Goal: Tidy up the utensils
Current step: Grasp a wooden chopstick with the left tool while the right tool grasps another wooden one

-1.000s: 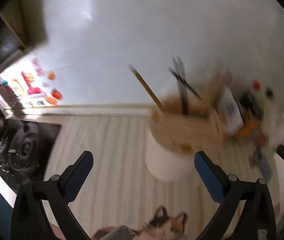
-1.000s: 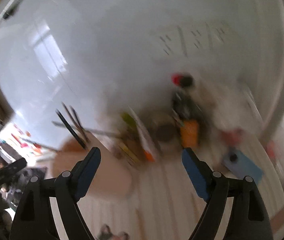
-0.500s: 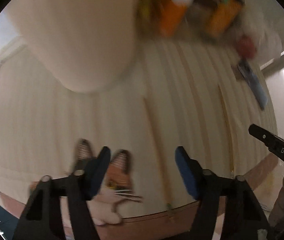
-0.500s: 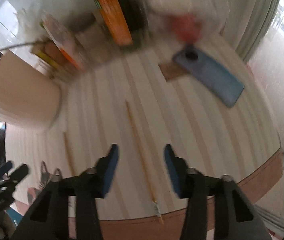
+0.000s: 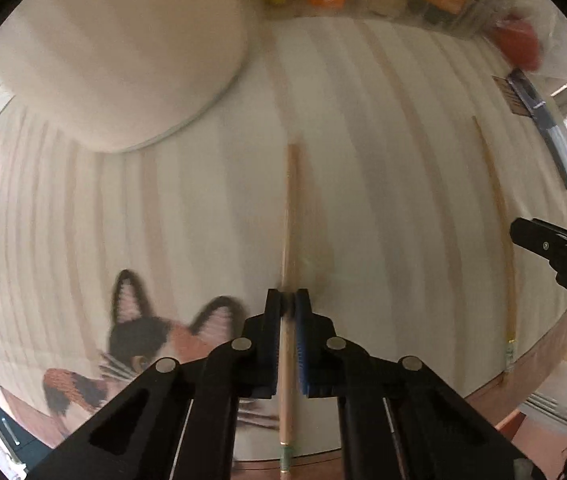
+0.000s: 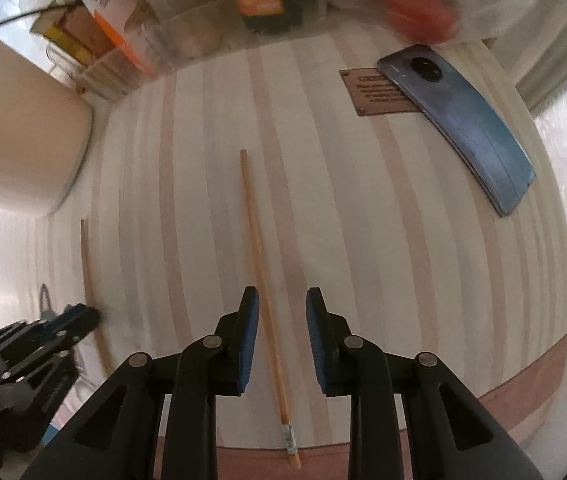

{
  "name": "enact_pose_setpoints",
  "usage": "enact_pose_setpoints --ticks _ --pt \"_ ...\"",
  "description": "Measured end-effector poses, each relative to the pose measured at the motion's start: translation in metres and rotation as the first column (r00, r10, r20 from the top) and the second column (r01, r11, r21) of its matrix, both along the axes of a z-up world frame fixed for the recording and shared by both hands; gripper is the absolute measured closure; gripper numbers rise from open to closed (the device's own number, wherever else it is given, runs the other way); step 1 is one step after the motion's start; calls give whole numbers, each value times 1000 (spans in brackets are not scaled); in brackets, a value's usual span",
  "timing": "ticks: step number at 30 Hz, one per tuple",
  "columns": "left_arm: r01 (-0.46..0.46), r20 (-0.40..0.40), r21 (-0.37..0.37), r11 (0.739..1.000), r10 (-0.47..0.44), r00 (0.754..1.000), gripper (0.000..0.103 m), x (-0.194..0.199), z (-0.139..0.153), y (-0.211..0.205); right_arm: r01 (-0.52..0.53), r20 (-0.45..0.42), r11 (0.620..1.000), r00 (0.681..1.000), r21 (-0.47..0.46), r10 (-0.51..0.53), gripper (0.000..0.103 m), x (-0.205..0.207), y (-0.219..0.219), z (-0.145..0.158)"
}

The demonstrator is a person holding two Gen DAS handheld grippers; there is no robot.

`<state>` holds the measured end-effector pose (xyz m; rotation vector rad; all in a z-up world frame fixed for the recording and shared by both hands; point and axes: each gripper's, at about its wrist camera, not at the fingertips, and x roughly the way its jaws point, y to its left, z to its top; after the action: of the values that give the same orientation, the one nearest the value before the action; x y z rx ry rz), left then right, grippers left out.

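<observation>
Two wooden chopsticks lie on a striped placemat. In the left wrist view my left gripper (image 5: 288, 300) is shut on one chopstick (image 5: 290, 216), which runs straight ahead between the pads. The other chopstick (image 5: 499, 216) lies to the right. In the right wrist view my right gripper (image 6: 282, 304) is open, its pads on either side of that chopstick (image 6: 261, 272) without touching it. The left gripper (image 6: 63, 320) shows at the left, on its chopstick (image 6: 87, 264). A large white utensil holder (image 5: 123, 52) stands at the upper left, also in the right wrist view (image 6: 15, 152).
A clear organizer with orange and yellow packets (image 6: 219, 12) stands at the back. A blue phone (image 6: 463, 120) lies on a brown card at the right. A cat-shaped pattern (image 5: 155, 332) sits near the mat's front edge (image 6: 523, 384).
Both grippers tilted down from the wall and holder toward the mat and lowered over the chopsticks. The left gripper closed on its chopstick. The right gripper narrowed around the other.
</observation>
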<state>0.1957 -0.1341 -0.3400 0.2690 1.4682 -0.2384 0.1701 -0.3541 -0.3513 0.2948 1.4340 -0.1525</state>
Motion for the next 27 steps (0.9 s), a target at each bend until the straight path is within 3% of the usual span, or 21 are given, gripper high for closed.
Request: enact_pose_setpoints --ticks 3,5,9,11,15,27 --pt "-22 13 24 999 21 1000 99 1 1 23 -2 -67 999 998 -37 0 79 2 9 -12" --pt "-47 21 45 998 46 999 99 2 3 46 7 -68 997 998 -75 -12 95 2 16 -13" --pt "-122 14 71 990 121 993 99 6 3 96 8 -61 999 998 -35 -10 96 2 37 -14" --pt "-153 7 64 986 153 988 99 8 3 111 -8 -62 999 998 51 11 96 4 53 -16" --pt "-200 -20 20 980 200 980 99 9 3 126 -60 -74 992 995 114 69 96 8 87 -18" --pt "-200 -24 9 980 200 979 98 10 6 154 -150 -125 989 981 -15 147 96 18 129 -17"
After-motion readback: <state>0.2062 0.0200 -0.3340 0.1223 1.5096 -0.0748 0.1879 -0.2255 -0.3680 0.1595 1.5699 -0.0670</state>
